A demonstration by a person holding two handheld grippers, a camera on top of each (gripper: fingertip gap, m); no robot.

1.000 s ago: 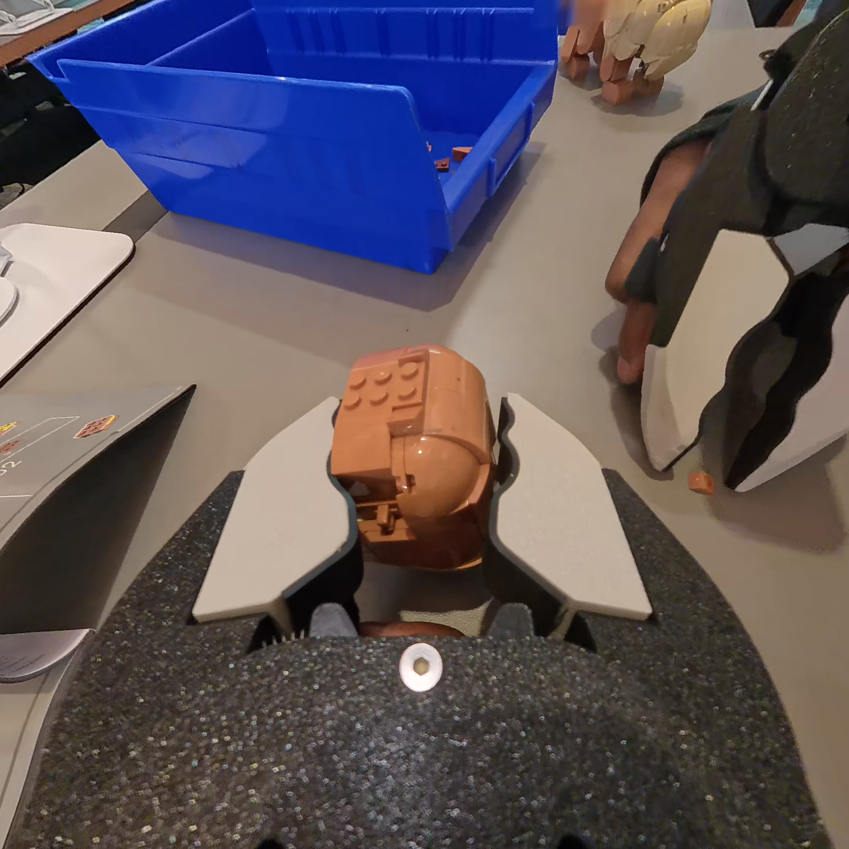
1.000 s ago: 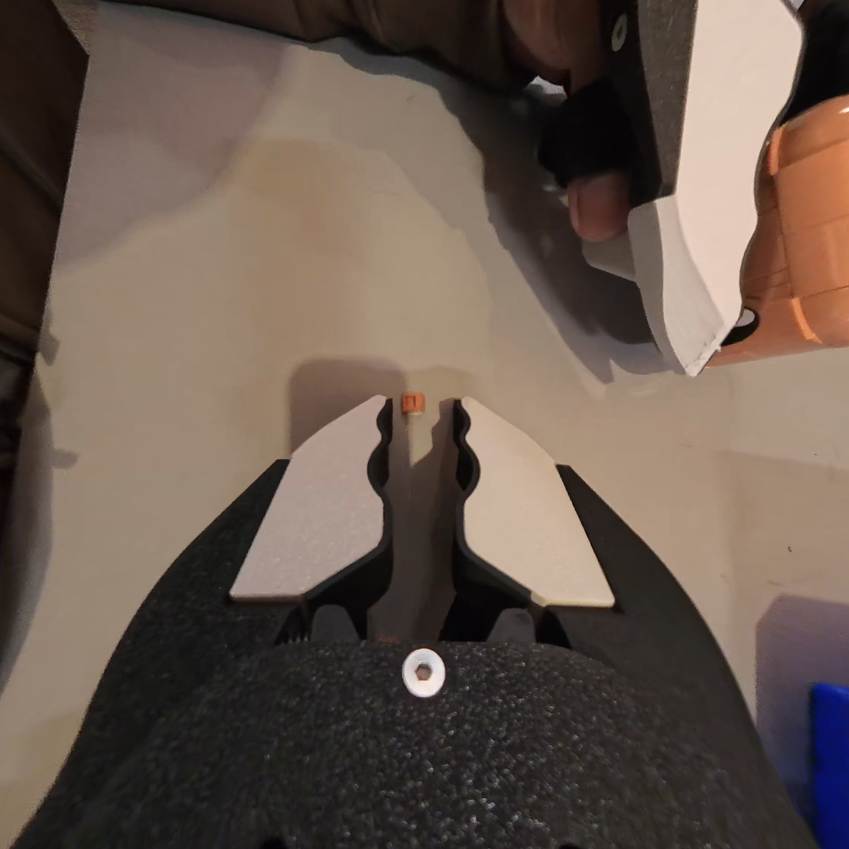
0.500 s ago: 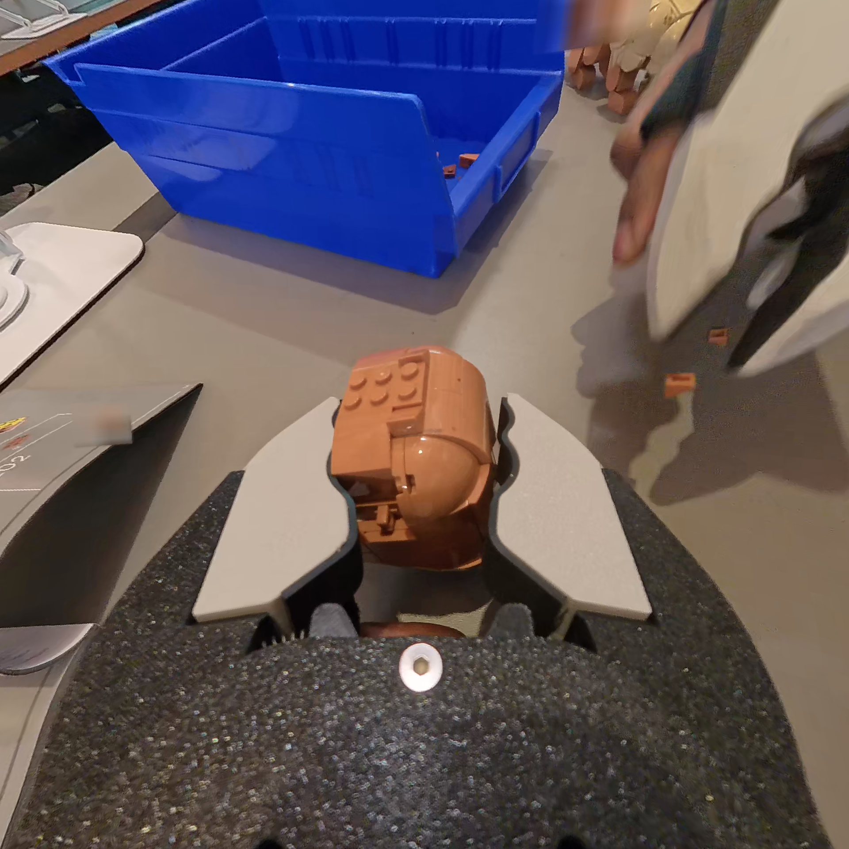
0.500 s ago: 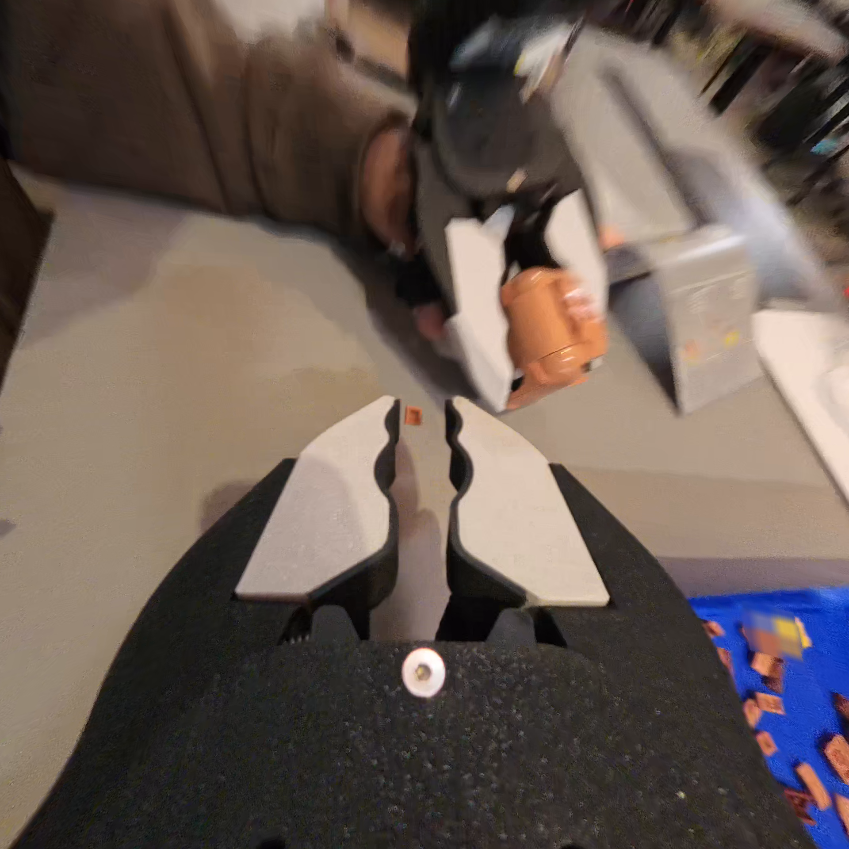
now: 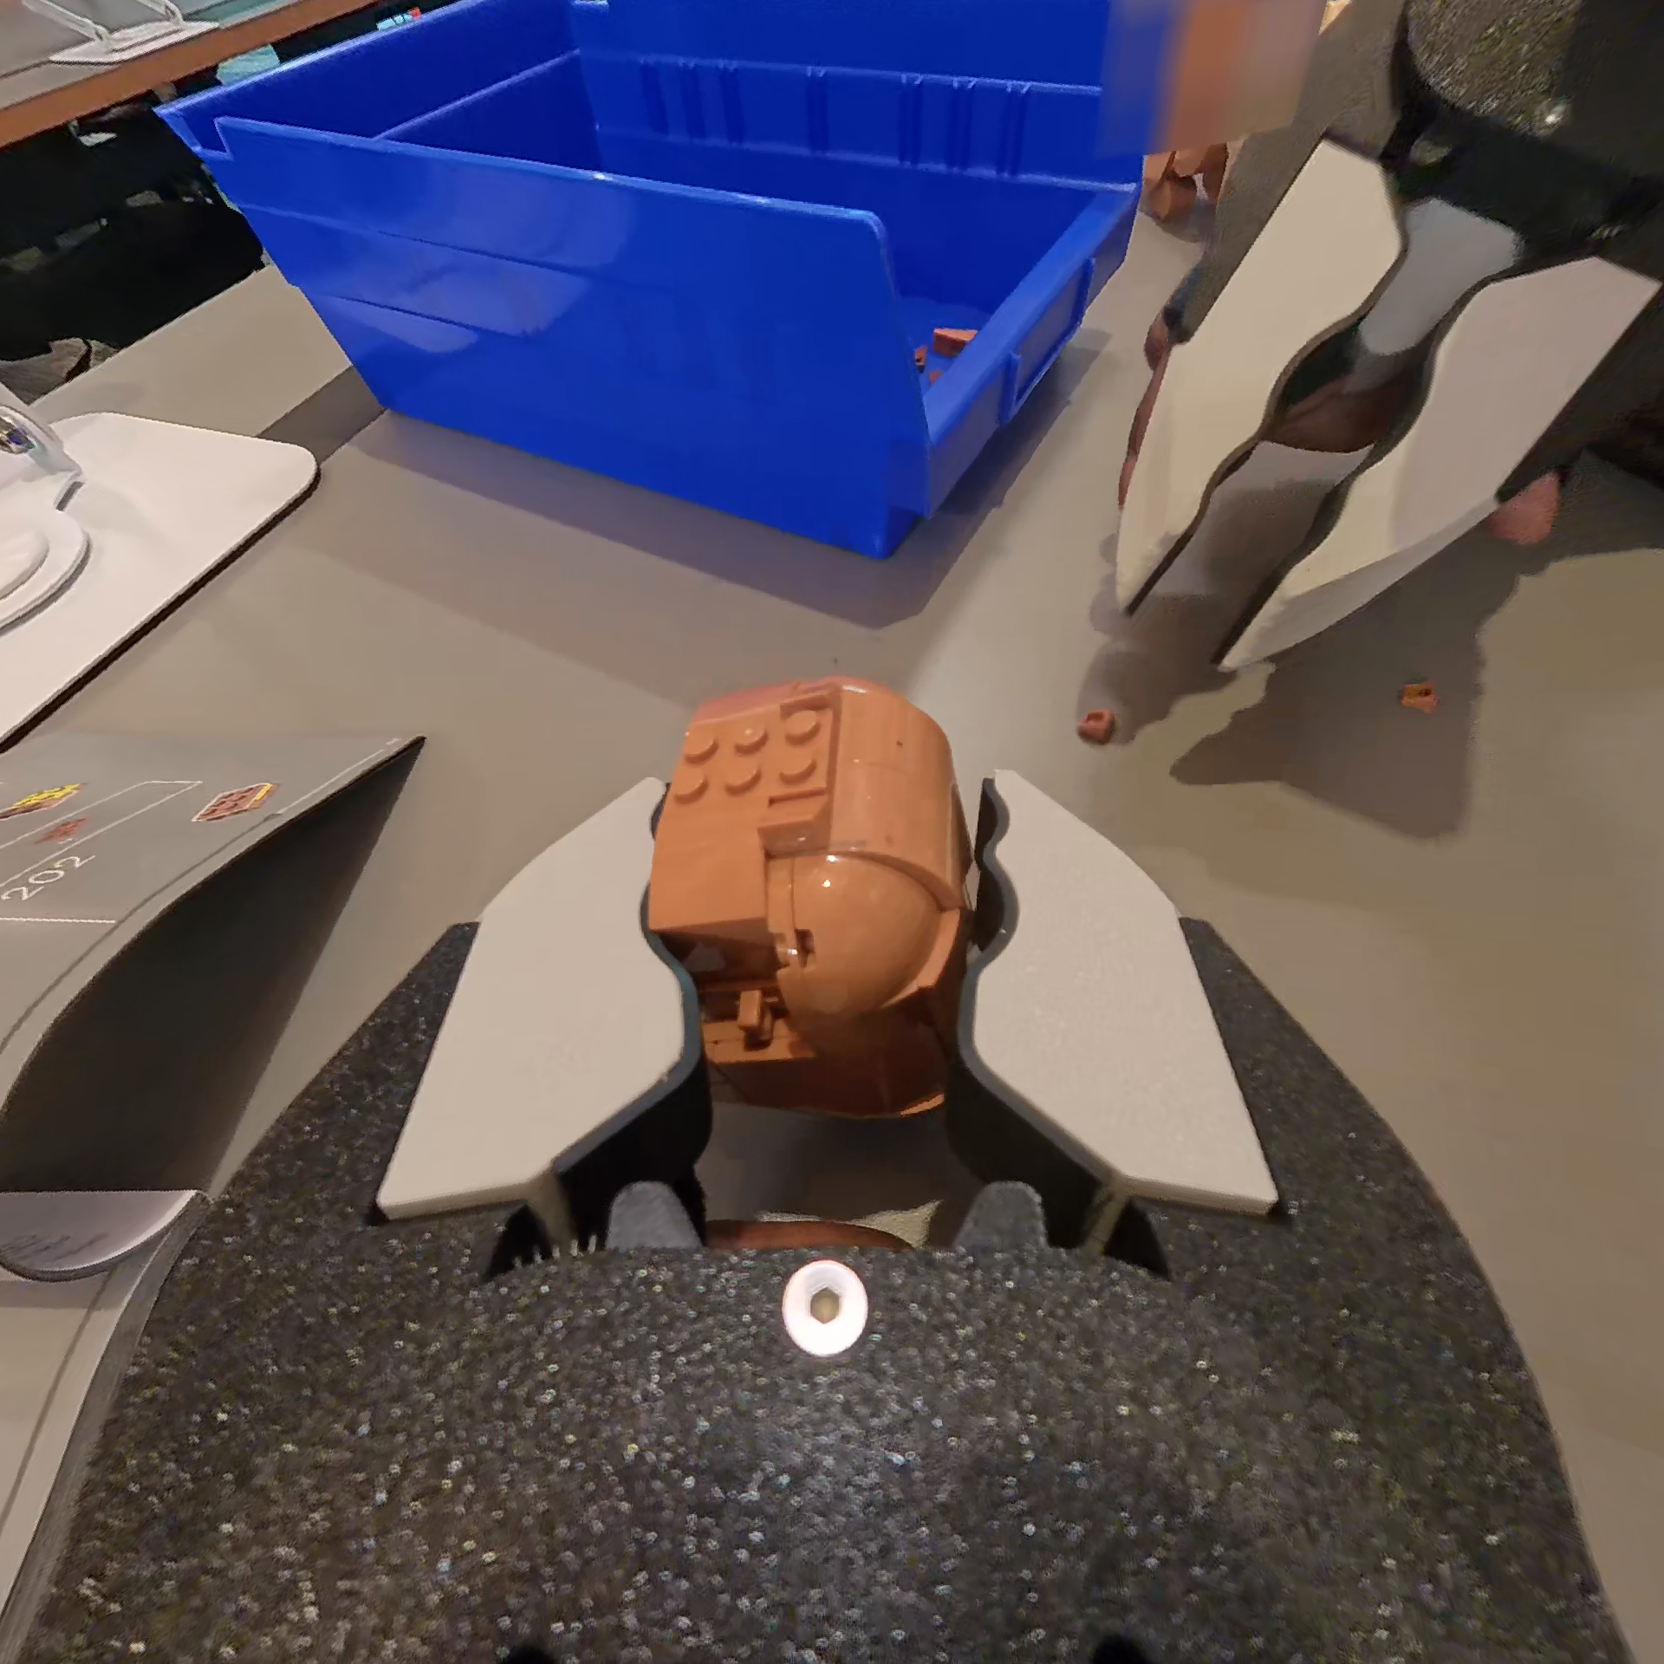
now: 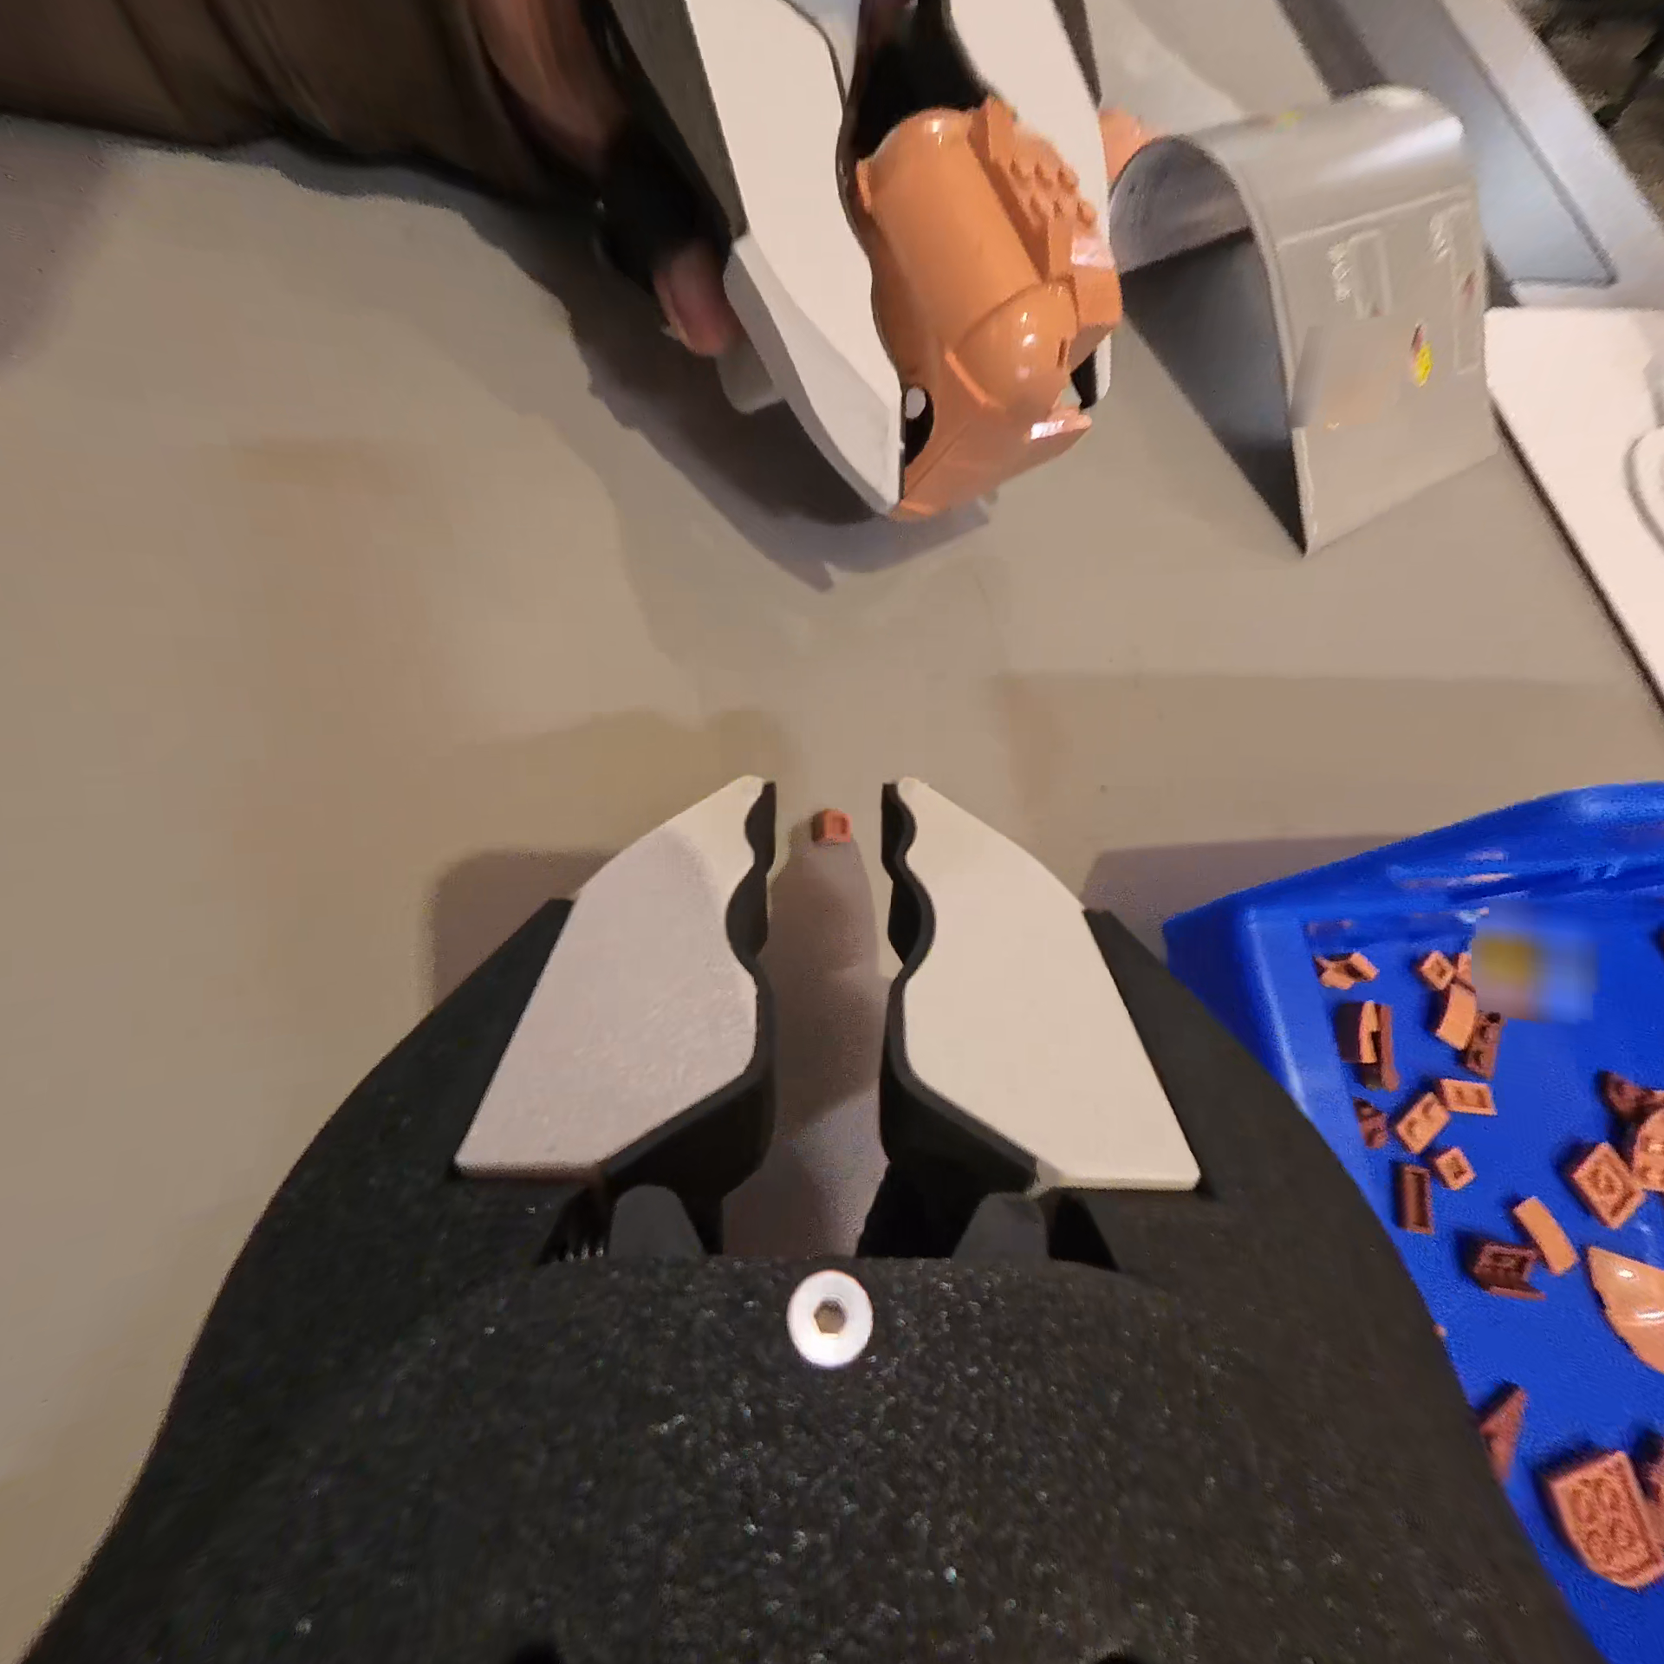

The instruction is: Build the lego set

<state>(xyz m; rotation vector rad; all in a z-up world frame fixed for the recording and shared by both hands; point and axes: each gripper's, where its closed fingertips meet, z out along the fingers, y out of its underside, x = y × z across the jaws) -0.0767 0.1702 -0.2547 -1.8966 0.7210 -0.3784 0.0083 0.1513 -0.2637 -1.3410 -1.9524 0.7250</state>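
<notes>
In the left wrist view the left tool [image 5: 815, 909] is clenched on the brown lego assembly [image 5: 810, 891], with the blue bin [image 5: 630, 297] at 12 o'clock on the grey table [image 5: 540, 648]. In the right wrist view the right tool [image 6: 828, 824] is released, straddling a tiny brown piece [image 6: 829, 827] lying on the table; being so small, it could skid or flip away as the fingers close

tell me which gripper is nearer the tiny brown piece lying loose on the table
Right. The right gripper hangs over the tiny brown piece; the left gripper sits farther back, clamping the brown assembly.
</notes>
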